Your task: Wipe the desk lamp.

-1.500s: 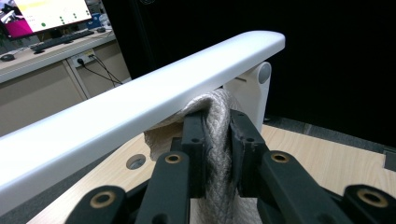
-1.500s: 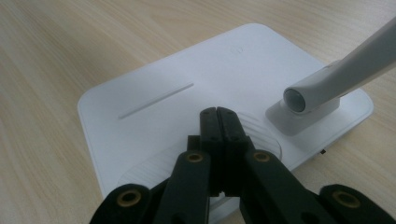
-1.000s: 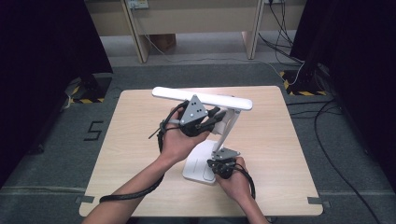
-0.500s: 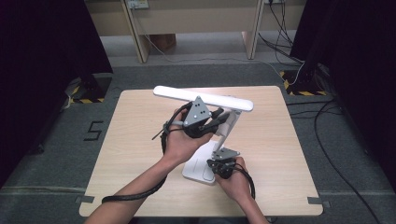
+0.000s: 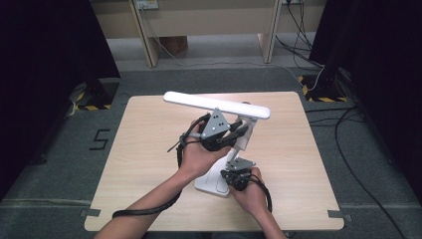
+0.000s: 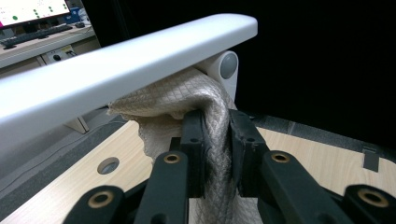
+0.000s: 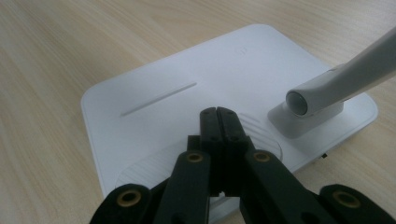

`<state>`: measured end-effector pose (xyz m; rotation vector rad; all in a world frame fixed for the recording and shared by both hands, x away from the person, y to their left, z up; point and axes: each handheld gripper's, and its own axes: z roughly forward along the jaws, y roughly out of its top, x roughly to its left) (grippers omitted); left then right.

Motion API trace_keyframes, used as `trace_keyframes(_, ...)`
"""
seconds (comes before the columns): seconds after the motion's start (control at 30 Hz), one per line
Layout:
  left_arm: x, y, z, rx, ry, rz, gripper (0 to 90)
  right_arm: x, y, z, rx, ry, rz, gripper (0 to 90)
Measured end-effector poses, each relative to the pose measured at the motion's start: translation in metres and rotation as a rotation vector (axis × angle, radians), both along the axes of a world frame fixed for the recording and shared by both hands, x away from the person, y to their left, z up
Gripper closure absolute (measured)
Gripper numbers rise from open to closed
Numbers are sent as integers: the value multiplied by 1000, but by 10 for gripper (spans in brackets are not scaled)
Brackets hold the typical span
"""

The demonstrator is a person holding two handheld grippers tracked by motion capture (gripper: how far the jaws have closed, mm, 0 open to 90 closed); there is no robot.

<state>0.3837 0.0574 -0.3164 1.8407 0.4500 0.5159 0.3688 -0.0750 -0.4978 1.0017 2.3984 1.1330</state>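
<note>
A white desk lamp stands on the wooden table [image 5: 144,149], its long head [image 5: 216,104] raised over its flat base [image 5: 209,183]. My left gripper [image 5: 239,130] is shut on a beige quilted cloth [image 6: 187,100]. The cloth is bunched against the underside of the lamp's head [image 6: 116,70], beside the round hinge [image 6: 226,65]. In the left gripper view the left gripper [image 6: 215,121] pinches the cloth between both pads. My right gripper [image 5: 233,175] is shut with nothing in it. In its own view the right gripper [image 7: 218,114] rests its tips on the base [image 7: 187,84], next to the foot of the lamp's arm [image 7: 341,81].
The table's top [image 6: 303,149] has a round cable hole [image 6: 108,165] near one edge. Black curtains stand to both sides of the table. Cables [image 5: 343,129] lie on the floor at the right, and wooden desk legs [image 5: 144,30] stand beyond the far edge.
My left gripper has shifted slightly to the right with the cloth, under the lamp's head. The right gripper and the lamp's base have stayed where they were.
</note>
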Motion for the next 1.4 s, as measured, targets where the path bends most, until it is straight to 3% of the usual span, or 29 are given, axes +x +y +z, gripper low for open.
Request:
trace_keyframes(0.43,1,0,-12,5,21,7,774,0,0,0,-1,1,-1,900)
trace_keyframes(1.4,0,2,-36,25,24,25,773,0,0,0,1,-5,0,900)
